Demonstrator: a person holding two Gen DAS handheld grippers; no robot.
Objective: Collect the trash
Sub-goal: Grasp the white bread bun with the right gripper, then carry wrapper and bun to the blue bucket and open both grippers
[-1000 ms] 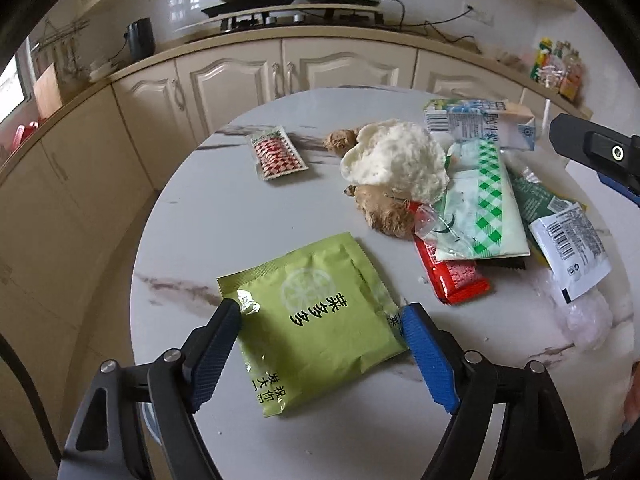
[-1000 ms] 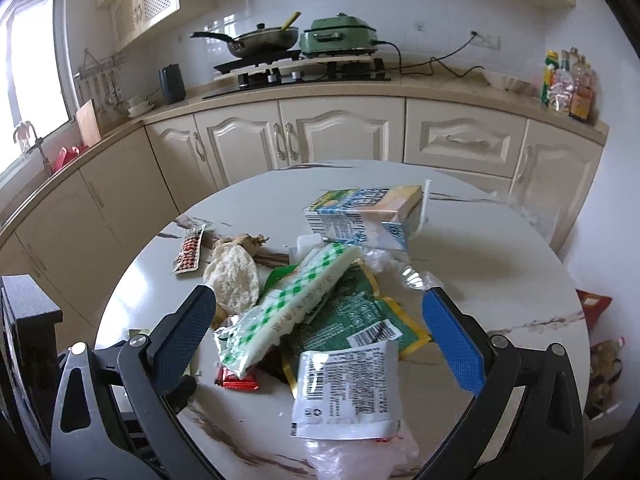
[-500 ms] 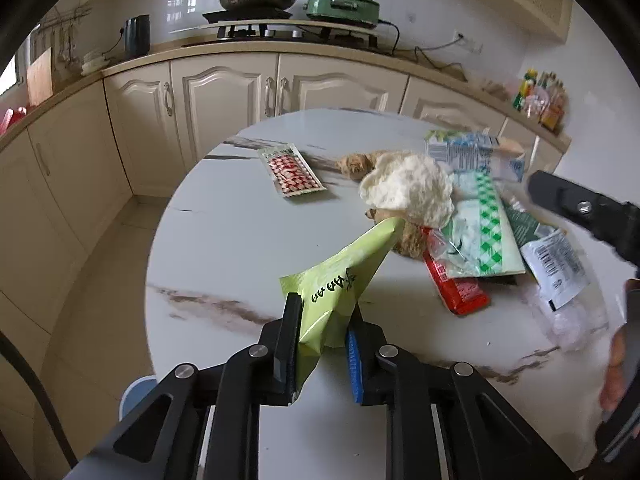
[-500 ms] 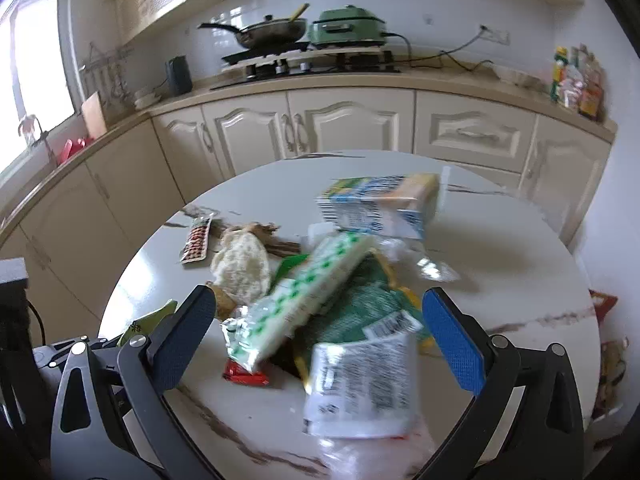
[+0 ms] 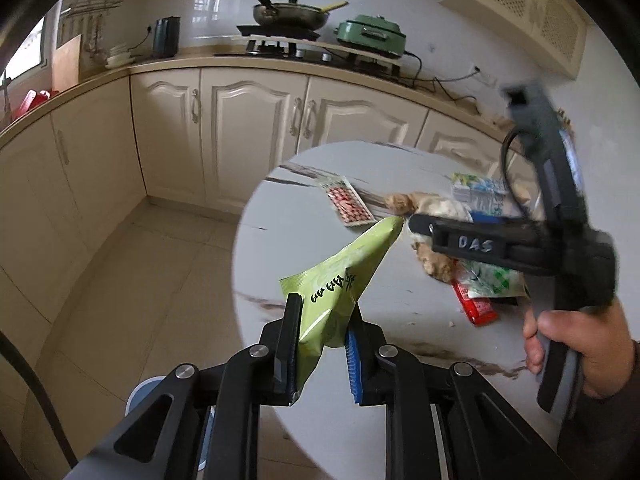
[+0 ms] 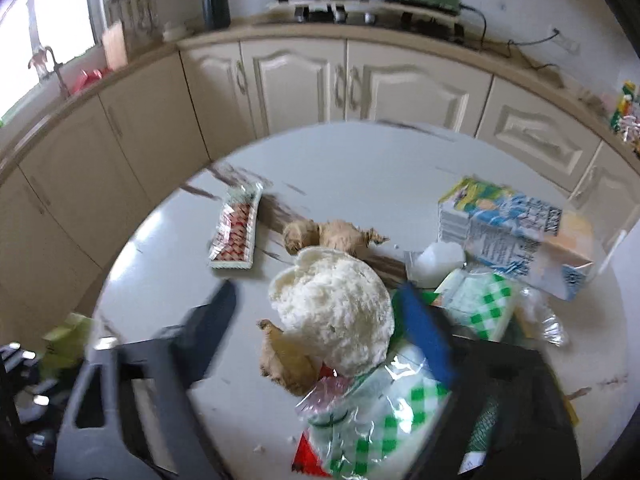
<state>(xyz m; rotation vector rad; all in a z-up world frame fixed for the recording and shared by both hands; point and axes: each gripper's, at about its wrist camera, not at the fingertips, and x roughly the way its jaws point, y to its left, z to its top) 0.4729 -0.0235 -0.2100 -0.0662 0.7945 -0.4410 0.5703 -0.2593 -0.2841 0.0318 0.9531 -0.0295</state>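
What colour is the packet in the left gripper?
Light green packet with black lettering, clearest in the left wrist view.

Bun (image 6: 334, 312) on ginger (image 6: 286, 362), mid table (image 6: 360, 168); sachet (image 6: 235, 232) to left, carton (image 6: 508, 232) to right

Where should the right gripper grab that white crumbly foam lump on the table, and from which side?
Take the white crumbly foam lump across its rounded middle, coming down from above. It bulges above the pile, with bare round marble table on its left and a green checked wrapper crowding its right. The right gripper, jaws just closing, already straddles it without visibly pressing.
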